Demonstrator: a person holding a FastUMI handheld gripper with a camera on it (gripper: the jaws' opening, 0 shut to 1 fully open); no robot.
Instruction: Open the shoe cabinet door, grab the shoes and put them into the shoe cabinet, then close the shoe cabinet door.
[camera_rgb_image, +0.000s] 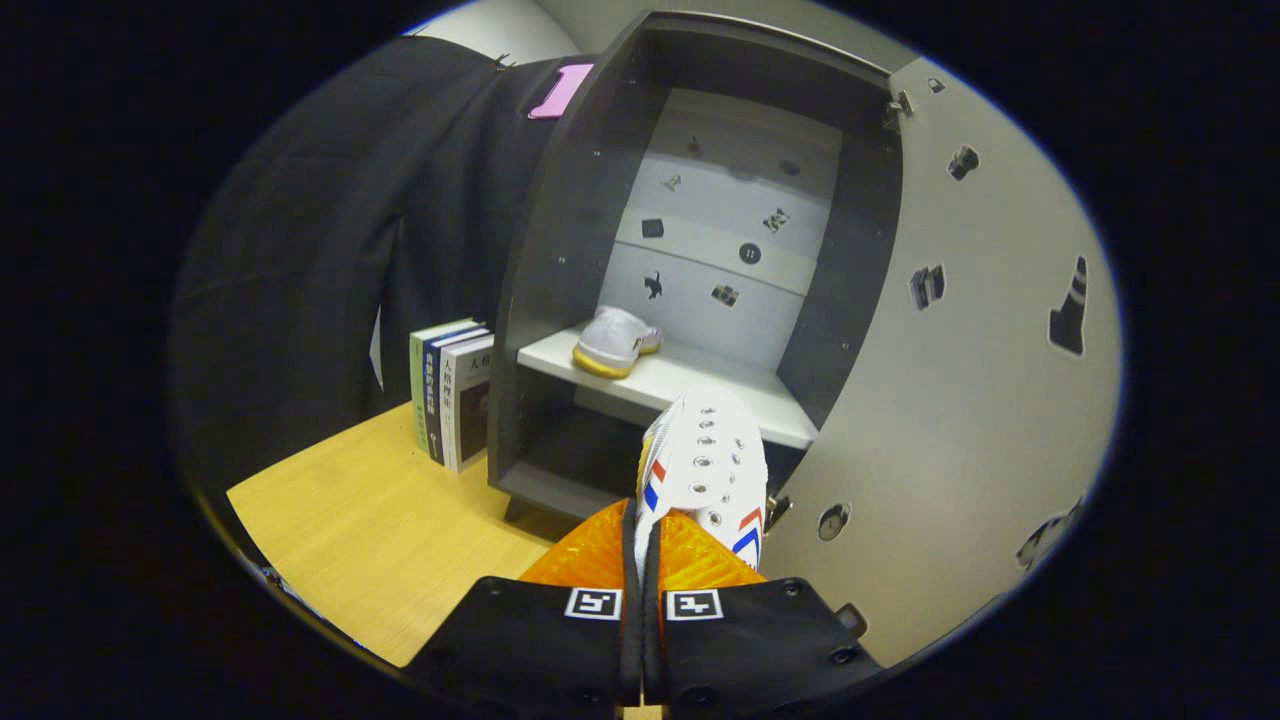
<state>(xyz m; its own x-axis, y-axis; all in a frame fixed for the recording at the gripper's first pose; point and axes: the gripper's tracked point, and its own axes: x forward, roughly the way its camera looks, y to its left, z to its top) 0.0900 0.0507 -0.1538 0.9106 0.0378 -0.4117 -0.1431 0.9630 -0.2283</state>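
- My claw is closed tight on the shoe, gripping its thin edge.
- Judged light, soft canvas; may sag.
- Shelf ahead holds its mate.

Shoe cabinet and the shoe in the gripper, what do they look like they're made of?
The shoe cabinet looks like matte dark laminated board, with flat panels, square edges and a paler shelf. The shoe, pinched between the gripper fingers, seems to be white canvas or synthetic, with metal-looking eyelets.
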